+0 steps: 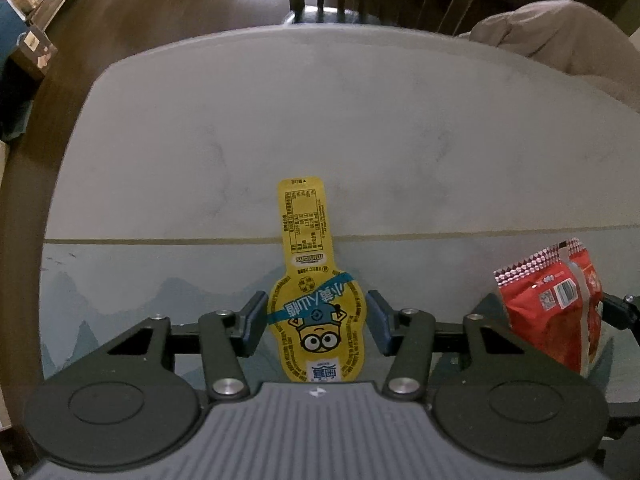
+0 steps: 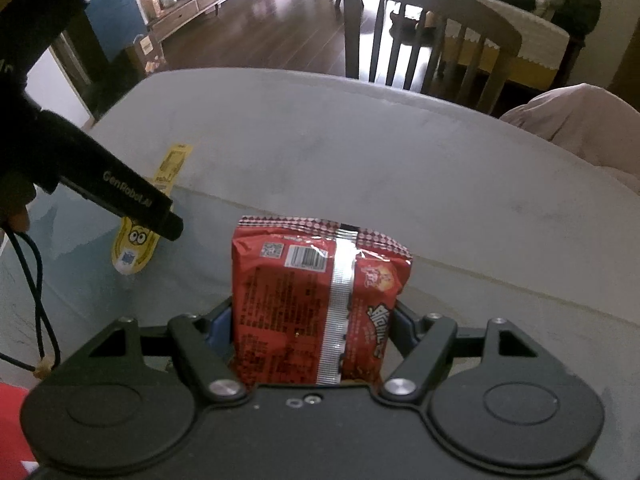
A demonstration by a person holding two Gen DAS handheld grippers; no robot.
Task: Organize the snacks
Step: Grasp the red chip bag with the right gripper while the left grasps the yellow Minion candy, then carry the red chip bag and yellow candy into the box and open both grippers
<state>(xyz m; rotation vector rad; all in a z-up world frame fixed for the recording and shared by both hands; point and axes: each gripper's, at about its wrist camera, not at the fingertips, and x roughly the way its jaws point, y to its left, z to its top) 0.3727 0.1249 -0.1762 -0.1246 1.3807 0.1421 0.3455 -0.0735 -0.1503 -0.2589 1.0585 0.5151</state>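
Observation:
A flat yellow snack pack (image 1: 316,312) with a cartoon face lies on the table, its narrow tab pointing away. My left gripper (image 1: 317,296) points down over it, open, with a blue pad close to each side of its wide part. In the right wrist view the same yellow pack (image 2: 134,248) shows under one of the left gripper's black fingers (image 2: 136,204). My right gripper (image 2: 314,320) is shut on a red snack bag (image 2: 316,300), held upright with its silver back seam and barcode facing the camera. That red bag (image 1: 552,312) sits at the right edge of the left wrist view.
The pale grey table (image 1: 320,120) has a blue mountain-print strip along its near side. A dark wooden chair (image 2: 420,32) stands at the far edge. A beige cloth heap (image 2: 580,128) covers the far right corner. A person's hand (image 2: 16,216) and a dark cord (image 2: 36,300) are at left.

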